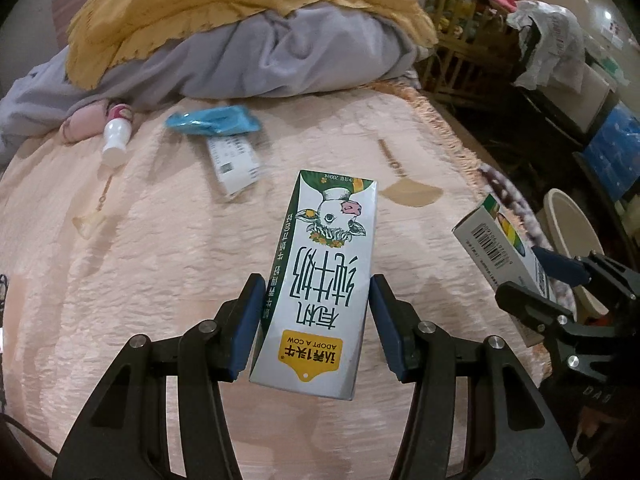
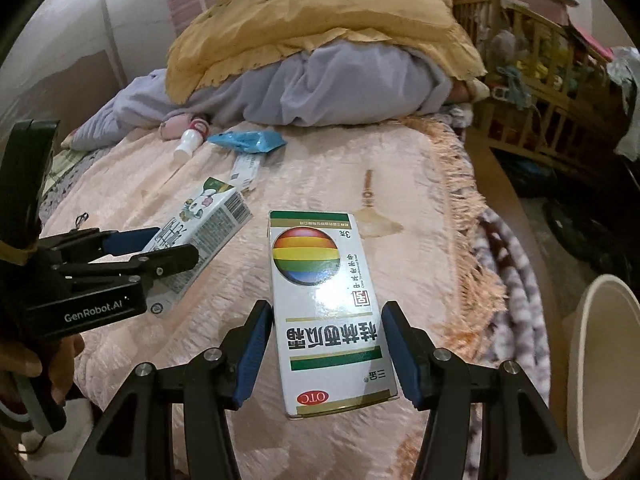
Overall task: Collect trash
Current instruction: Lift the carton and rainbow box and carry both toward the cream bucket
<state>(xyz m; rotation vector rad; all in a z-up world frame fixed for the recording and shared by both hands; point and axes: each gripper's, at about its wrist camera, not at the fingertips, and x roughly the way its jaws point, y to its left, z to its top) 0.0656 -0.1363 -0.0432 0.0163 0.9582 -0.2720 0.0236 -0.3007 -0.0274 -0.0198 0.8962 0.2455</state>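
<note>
Gripping carton [image 1: 320,280] and box [image 2: 328,308], grippers near, seemingly, a bin [image 2: 600,360].

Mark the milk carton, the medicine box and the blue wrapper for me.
milk carton [image 1: 320,280], left wrist view, printed front face.
medicine box [image 2: 328,300], right wrist view, printed top face.
blue wrapper [image 1: 214,121], left wrist view, crumpled middle.

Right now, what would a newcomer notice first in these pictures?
Two boxes held up over the pink bedspread: the left tool grips a milk carton with a cow picture, and the right tool grips a white medicine box with a rainbow ball. Behind, a yellow blanket tops a grey pile.
</note>
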